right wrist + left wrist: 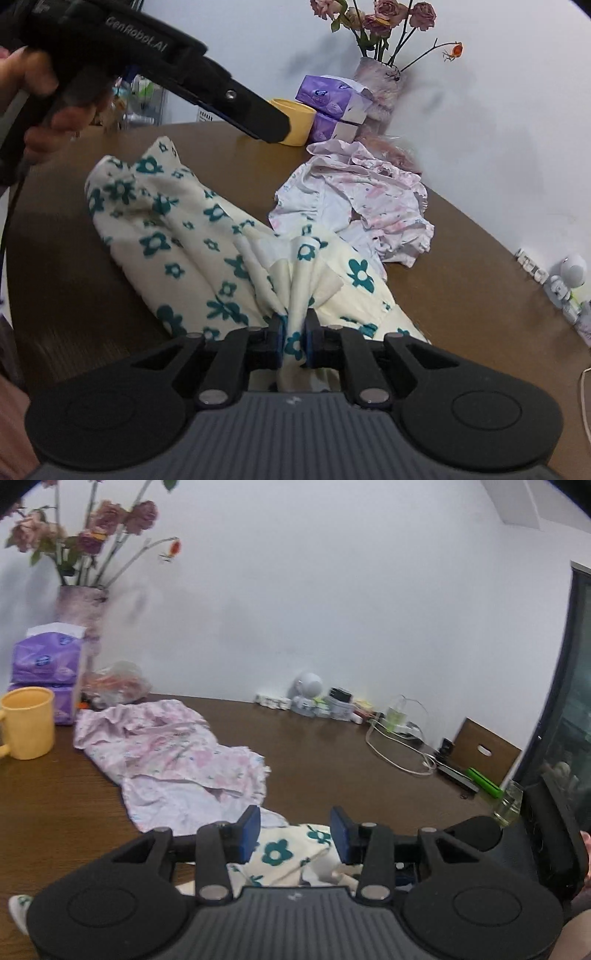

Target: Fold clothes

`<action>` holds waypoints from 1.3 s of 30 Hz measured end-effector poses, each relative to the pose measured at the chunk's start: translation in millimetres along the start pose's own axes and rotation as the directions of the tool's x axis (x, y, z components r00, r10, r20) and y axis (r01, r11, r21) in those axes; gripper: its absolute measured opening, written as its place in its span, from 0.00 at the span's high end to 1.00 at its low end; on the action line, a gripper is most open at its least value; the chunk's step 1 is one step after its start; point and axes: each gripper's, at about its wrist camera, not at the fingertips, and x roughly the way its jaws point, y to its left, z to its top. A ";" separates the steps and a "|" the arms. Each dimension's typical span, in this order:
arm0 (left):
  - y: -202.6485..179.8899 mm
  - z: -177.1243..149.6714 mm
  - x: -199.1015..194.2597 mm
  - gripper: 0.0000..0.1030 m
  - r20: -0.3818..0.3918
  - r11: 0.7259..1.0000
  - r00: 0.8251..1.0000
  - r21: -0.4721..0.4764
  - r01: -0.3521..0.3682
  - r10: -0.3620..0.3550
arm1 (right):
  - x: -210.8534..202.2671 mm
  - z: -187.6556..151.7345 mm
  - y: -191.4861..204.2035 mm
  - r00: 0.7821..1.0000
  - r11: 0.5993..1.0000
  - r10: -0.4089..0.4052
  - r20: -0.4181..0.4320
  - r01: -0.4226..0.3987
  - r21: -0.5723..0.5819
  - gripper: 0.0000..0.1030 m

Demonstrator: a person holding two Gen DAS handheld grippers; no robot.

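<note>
A: Start at the left. What's there?

B: A mug (26,722) and tissue packs (44,661) at the table's (332,746) left edge, then a pink garment (173,753) lying rumpled, not folded. Just right of it, the floral garment (207,236), bunched in ridges, its near end gathered up.

A: And the claws?

B: The left gripper (295,830) stands wide with nothing between its pads, hovering over the floral cloth's near edge. In the right view it also shows from the side, up over the far end of the cloth, held by a hand (37,96). The right gripper (294,338) is pinched narrow on a pleated bunch of the floral garment.

A: So how to do this well?

B: My guess is the floral piece is being spread or drawn into a fold. The right pinch holds several layers, so it may drag the whole heap. Better that the left takes one single edge well apart from the right, both pulling the cloth taut and flat. Keep clear of the pink garment touching it, and of the mug.
</note>
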 end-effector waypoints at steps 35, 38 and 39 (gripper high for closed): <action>-16.2 -7.1 65.6 0.61 -0.107 0.996 0.991 -0.013 0.083 -0.084 | -19.0 -44.3 -19.2 0.987 0.968 -0.153 -0.043 0.141 -0.210 0.86; -28.9 0.2 67.6 0.61 -0.097 0.991 0.987 0.021 0.132 -0.129 | -15.1 -48.3 -16.0 0.990 0.971 -0.133 -0.045 0.121 -0.205 0.84; -35.8 3.2 73.9 0.61 -0.103 0.988 0.984 0.036 0.153 -0.148 | -16.6 -48.6 -17.8 0.991 0.975 -0.126 -0.042 0.115 -0.192 0.83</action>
